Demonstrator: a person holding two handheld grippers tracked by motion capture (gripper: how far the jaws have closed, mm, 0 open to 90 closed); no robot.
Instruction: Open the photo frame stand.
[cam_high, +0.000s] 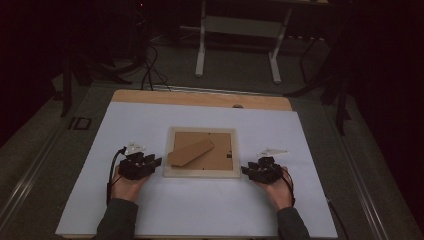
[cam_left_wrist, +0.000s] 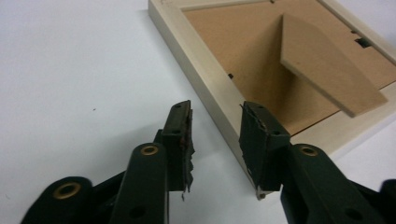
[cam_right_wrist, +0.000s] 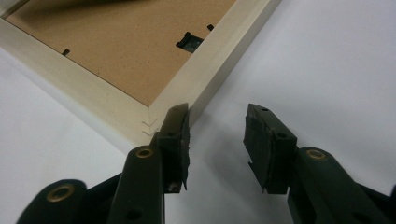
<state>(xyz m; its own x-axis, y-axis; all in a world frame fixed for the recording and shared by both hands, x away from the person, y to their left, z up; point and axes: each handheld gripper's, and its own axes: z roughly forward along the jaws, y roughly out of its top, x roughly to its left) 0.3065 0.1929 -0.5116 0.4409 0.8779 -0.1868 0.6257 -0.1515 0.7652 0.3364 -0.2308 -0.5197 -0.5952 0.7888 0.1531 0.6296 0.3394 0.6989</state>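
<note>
A pale wooden picture frame (cam_high: 200, 173) lies face down mid-table, its brown backing board (cam_high: 220, 145) up. The cardboard easel stand (cam_high: 190, 151) is lifted off the backing. My left gripper (cam_high: 159, 162) sits at the frame's near left corner. In the left gripper view its jaws (cam_left_wrist: 215, 126) stand open, with the frame's rail (cam_left_wrist: 205, 70) running under the gap and the stand (cam_left_wrist: 327, 60) beyond. My right gripper (cam_high: 243, 170) rests at the near right corner. In the right gripper view its jaws (cam_right_wrist: 217, 123) are open over white paper, the left pad beside the frame's corner (cam_right_wrist: 154, 116).
A white sheet (cam_high: 200, 210) covers the wooden table, whose far edge (cam_high: 200, 98) shows bare. A small black clip (cam_right_wrist: 189, 42) sits on the backing near the right rail. Beyond the table stand a white-legged support (cam_high: 237, 30) and cables (cam_high: 150, 70) on the dark floor.
</note>
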